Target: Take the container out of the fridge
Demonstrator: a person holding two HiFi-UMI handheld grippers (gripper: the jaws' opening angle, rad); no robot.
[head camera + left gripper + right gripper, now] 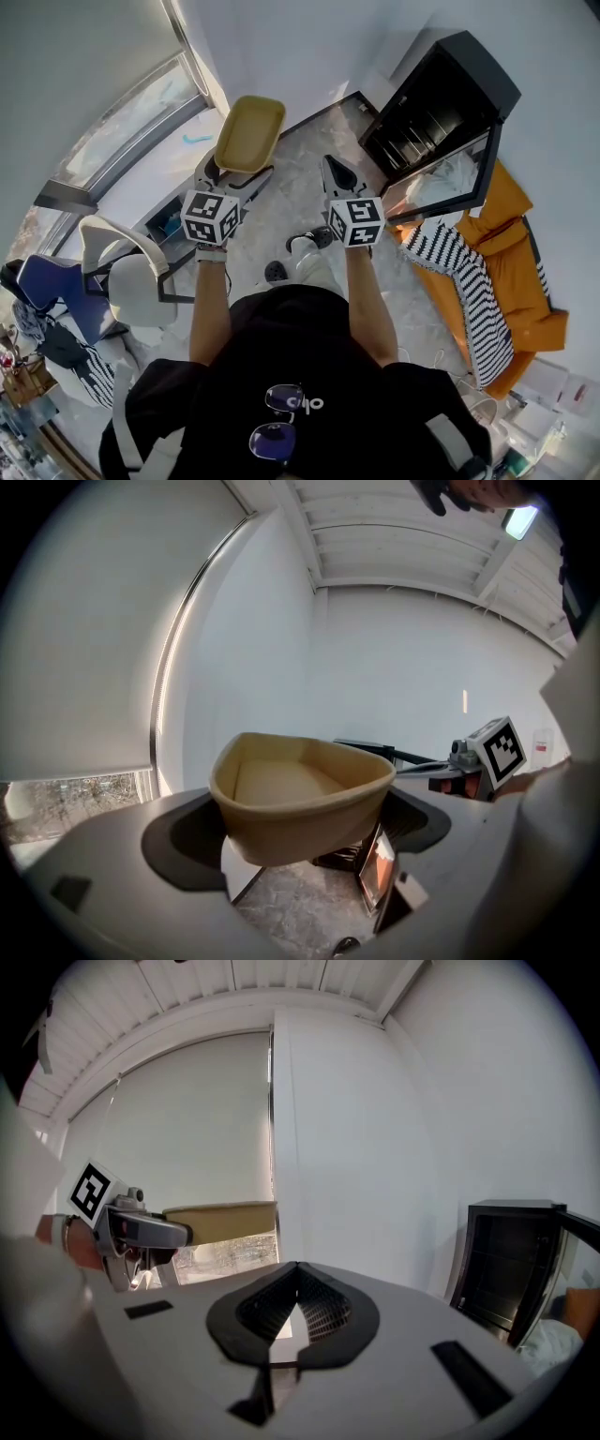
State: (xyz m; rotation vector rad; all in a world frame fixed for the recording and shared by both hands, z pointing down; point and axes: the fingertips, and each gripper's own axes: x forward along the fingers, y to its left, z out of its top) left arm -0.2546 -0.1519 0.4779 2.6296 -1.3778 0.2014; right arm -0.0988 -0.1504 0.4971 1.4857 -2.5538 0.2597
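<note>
Tan container [249, 133], empty, clamped at its near wall in the left gripper [232, 174], carried in the air at 12 o'clock from the person. Right gripper [339, 176]: tips met, nothing held. Black fridge [441, 103] at 2 o'clock, door open, well apart from the container.

No legible text, number or brand anywhere; small white print [305, 403] on the black shirt [309, 328] too blurred.

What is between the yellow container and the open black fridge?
Only bare marbled floor separates the container from the fridge in the head view; the shut right tool hovers nearby.
</note>
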